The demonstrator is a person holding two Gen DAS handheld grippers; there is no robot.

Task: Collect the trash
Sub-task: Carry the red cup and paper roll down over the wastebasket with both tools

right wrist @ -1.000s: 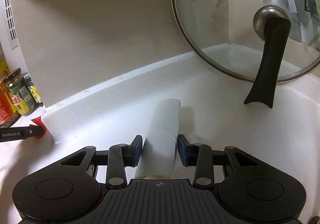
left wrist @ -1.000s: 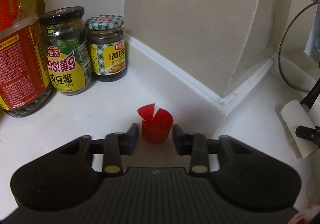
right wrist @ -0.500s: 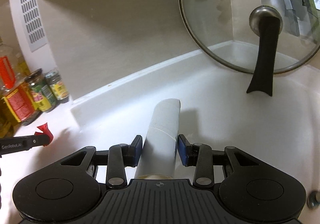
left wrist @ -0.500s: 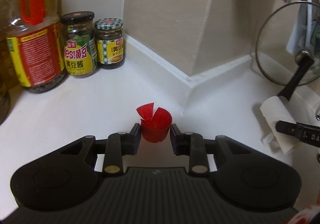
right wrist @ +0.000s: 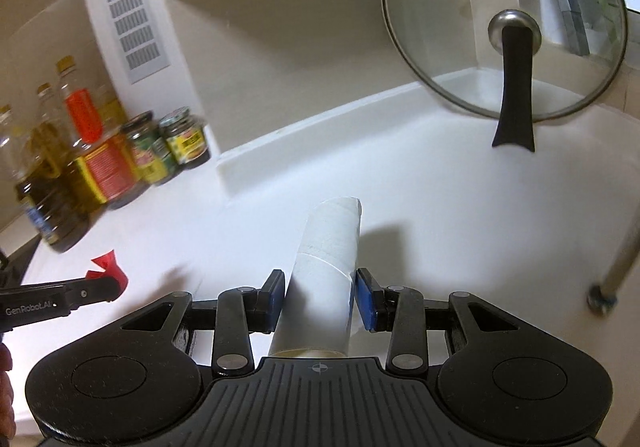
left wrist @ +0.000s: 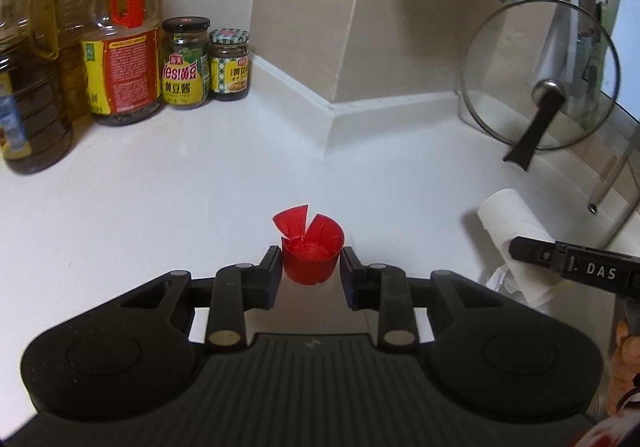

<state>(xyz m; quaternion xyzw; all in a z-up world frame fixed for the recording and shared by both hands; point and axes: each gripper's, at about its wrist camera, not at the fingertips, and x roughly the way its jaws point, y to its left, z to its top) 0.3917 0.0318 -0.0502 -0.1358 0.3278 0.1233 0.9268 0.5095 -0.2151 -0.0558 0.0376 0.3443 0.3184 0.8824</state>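
two claws [left wrist: 309,272] [right wrist: 320,297], trash clamped

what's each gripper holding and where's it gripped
The left gripper pinches the red cap by its side walls, open end up. The right gripper clamps the paper roll across its sides, near the end closest to the camera.

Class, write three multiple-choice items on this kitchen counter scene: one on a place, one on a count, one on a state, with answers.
1. Where is the round glass pan lid?
A. flat on the counter
B. propped in the far corner
C. on a pot

2. How many small label-wrapped glass jars stand together?
A. two
B. four
C. none

3. What does the left gripper hold?
A. nothing
B. white cardboard tube
C. small red plastic cap

Answers: B, it leans upright there; A, two side by side; C, the cap sits clamped between the pads.
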